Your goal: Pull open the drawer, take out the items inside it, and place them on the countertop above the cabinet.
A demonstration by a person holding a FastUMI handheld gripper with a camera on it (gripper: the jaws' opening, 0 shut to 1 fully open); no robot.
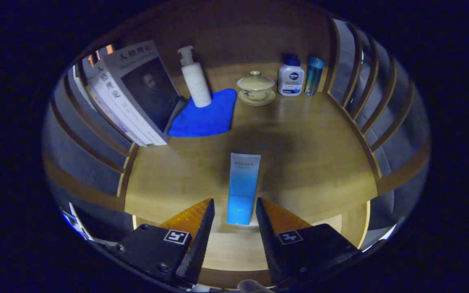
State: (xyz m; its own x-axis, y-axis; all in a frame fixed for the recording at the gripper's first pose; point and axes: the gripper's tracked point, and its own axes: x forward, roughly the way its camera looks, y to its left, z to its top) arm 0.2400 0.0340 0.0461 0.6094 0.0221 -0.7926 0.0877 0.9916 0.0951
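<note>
Parted jaws frame the lower end of a blue tube [243,189], and the gripper [235,211] has its fingers either side of it; whether they press on it I cannot tell. That tube lies flat on the wooden countertop [307,150], pointing away from the fingers. Beyond it sit a blue cloth [206,116] under a white pump bottle [194,77], leaning books [134,91], a lidded teacup [256,87], a white bottle [291,76] and a small blue bottle [314,76].

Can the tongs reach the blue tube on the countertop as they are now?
Probably yes. The tongs are open, and the near end of the blue tube lies between their tips on the countertop, with nothing in the way.
</note>
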